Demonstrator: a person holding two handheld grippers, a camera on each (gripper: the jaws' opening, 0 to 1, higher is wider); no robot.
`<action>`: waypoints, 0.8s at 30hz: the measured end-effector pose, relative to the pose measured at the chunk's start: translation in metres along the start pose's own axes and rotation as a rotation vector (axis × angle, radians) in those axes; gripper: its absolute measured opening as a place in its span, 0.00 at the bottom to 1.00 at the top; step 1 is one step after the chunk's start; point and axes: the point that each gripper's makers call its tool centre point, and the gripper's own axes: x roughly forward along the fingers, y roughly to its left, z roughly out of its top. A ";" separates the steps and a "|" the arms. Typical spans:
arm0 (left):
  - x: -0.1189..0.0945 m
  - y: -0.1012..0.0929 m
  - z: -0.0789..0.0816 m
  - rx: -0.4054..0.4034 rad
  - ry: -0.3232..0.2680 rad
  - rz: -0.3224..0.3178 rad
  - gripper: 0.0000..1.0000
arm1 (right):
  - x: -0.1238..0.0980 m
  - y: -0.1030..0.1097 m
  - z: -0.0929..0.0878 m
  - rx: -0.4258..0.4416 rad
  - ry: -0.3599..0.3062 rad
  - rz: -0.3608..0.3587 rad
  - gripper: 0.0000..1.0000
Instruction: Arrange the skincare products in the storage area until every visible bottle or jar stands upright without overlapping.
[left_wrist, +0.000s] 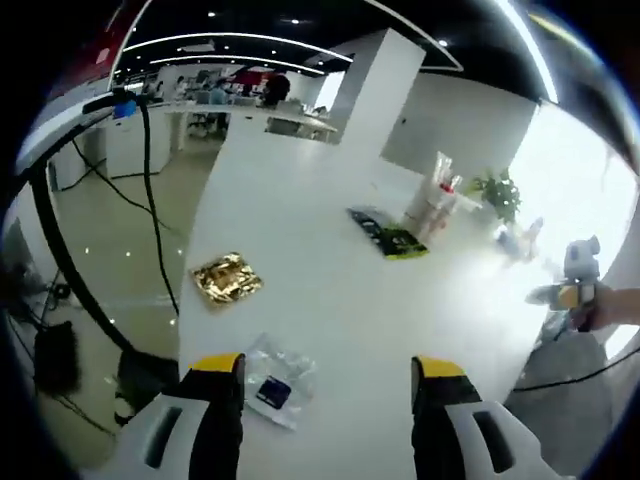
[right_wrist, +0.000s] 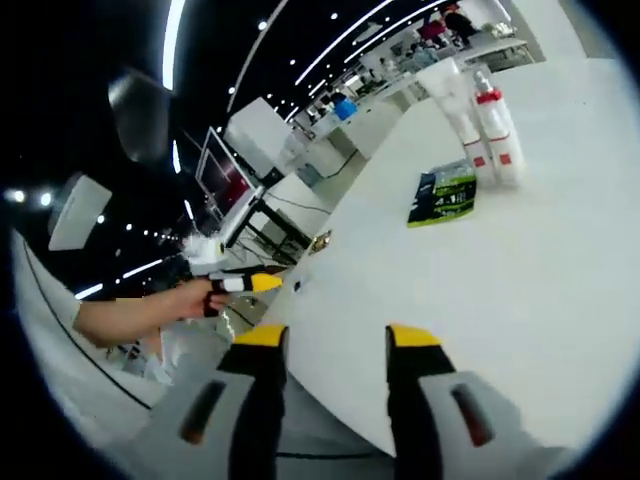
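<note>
Two tall white bottles (right_wrist: 495, 130) with red marks stand upright side by side at the far part of the white table (right_wrist: 560, 300); in the left gripper view the same white bottles (left_wrist: 433, 208) stand beyond a black and green packet (left_wrist: 387, 233). My left gripper (left_wrist: 328, 370) is open above the table's near edge, with nothing between its jaws. My right gripper (right_wrist: 337, 342) is also open and holds nothing, low over the table edge. A hand holds the left gripper (right_wrist: 240, 283) off the table's left side. The right gripper (left_wrist: 578, 285) appears at the right.
A gold foil packet (left_wrist: 228, 278) lies on the table's left part. A clear plastic bag (left_wrist: 275, 385) with a dark blue item lies by my left jaw. A black and green packet (right_wrist: 445, 195) lies before the bottles. A potted plant (left_wrist: 500, 192) stands behind. Cables hang left.
</note>
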 end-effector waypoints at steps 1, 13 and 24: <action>0.004 0.006 -0.002 0.087 0.037 0.017 0.68 | -0.003 0.001 -0.003 -0.005 0.005 -0.007 0.40; 0.025 0.015 -0.030 0.326 0.287 0.009 0.59 | -0.021 0.002 -0.007 -0.014 0.045 -0.032 0.39; 0.022 0.016 -0.031 0.383 0.248 0.014 0.41 | -0.013 -0.001 -0.004 -0.011 0.062 -0.036 0.36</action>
